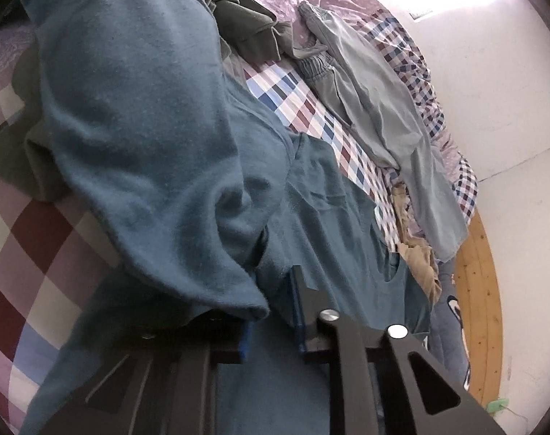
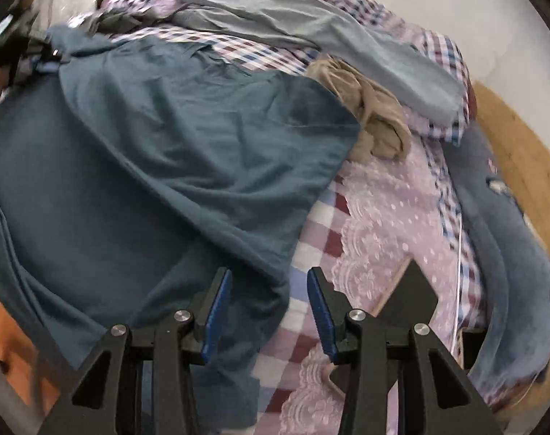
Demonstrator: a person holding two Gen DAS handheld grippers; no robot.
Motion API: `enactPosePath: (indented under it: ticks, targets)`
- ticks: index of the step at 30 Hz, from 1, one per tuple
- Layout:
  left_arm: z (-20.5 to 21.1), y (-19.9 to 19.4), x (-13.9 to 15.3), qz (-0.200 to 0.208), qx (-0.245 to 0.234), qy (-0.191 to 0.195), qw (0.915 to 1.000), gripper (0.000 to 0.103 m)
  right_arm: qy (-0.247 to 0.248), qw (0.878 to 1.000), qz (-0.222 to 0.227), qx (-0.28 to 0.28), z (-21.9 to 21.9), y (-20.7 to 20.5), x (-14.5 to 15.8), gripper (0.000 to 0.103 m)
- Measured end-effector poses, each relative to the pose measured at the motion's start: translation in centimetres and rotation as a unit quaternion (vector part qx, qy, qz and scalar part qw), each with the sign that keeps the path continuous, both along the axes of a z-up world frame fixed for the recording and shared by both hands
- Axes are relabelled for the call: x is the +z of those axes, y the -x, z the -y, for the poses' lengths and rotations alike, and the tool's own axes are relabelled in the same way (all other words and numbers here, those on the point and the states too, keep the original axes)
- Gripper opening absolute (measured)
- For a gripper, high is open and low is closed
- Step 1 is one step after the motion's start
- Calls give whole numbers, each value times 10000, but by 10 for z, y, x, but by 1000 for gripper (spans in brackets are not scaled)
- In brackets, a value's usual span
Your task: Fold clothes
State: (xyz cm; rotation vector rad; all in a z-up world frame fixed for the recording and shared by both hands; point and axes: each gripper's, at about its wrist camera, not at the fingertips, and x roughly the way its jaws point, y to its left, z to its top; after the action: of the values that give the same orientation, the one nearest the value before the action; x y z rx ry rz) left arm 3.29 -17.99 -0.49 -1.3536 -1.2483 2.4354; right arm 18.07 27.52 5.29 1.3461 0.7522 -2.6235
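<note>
Across a checked red, white and blue bedspread (image 2: 311, 232) lies the teal cotton shirt (image 2: 159, 166); my left gripper (image 1: 271, 290) pinches its fabric, my right gripper (image 2: 269, 311) gapes empty beside its hem.

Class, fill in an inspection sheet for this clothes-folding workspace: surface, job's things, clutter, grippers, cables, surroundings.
Surface: checked bedspread with a lilac lace panel.
Job's things: teal garment spread across the bed, partly lifted.
Clutter: grey trousers, olive garment, tan cloth, blue plush blanket.
Grippers: left hand-held gripper with teal fabric bunched between its fingers; right hand-held gripper open, empty, at the hem.
Cables: thin white cord.
Surroundings: white wall, wooden floor.
</note>
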Motion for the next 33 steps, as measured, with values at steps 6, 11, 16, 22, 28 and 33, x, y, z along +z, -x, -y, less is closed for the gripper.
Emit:
enactPosePath:
  ticks: [6,11,16,22,28,33]
  targets:
    - [8,-11,-1,-18,127,-43,9999,7,-761,9958,-140,490,20,-4,-23,1]
    - [18,-33,-6,76,198,-177,9996,6,-664,9969,-78,407,7,-13,-30,0]
    - [20,-39,-5,167,155,-163,9996,6,-457,9984,182,264,-7,-18,-24,1]
    - [16,-48,1,272,53,102,9996,7,489,9986,-75,-168,-21,-12,16,10]
    - [14,-51,8,317,56,426,9986,13,1421,9856,-362,-837,-46,57,42,46]
    - [19,-61,24,96,241,661,9975,28,2532,9552,-23,-1533,-85,136,27,46]
